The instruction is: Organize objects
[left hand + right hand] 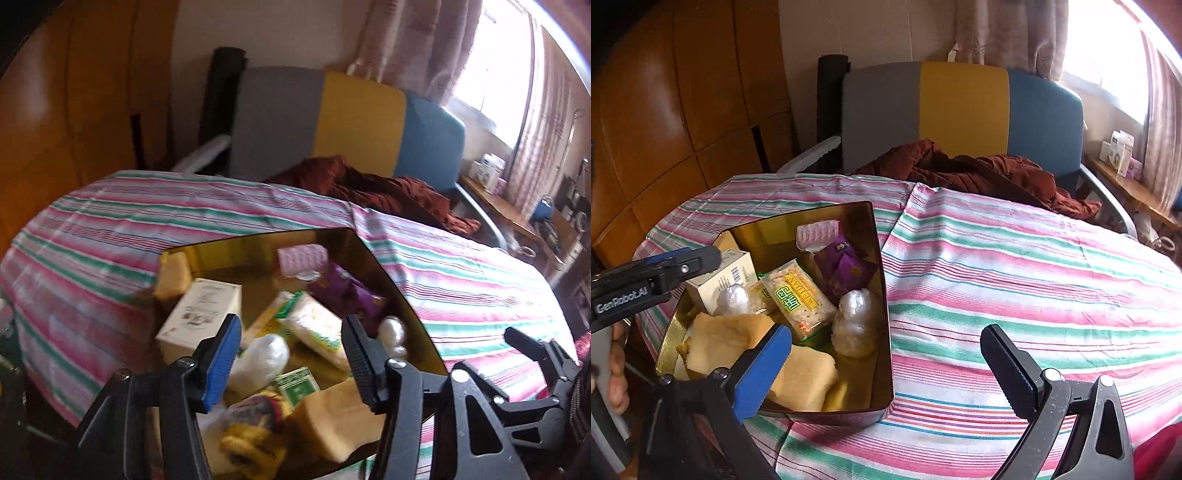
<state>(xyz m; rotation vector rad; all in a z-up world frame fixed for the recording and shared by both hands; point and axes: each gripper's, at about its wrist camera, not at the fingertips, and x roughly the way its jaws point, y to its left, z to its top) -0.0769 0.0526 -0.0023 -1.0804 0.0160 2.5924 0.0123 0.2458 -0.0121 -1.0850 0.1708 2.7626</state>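
Both tools are held spread and empty; the left tool is poised directly above the gold tin, nearer than the right tool.

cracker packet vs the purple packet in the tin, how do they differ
The cracker packet is clear, showing pale square crackers, with a yellow and green label; the purple packet is opaque with a small gold mark. The cracker packet is long and flat, propped on other snacks mid-tin; the purple packet looks shorter and puffier, and sits nearer the far wall. Both are sealed snacks inside the gold tin, neither held by any jaws.
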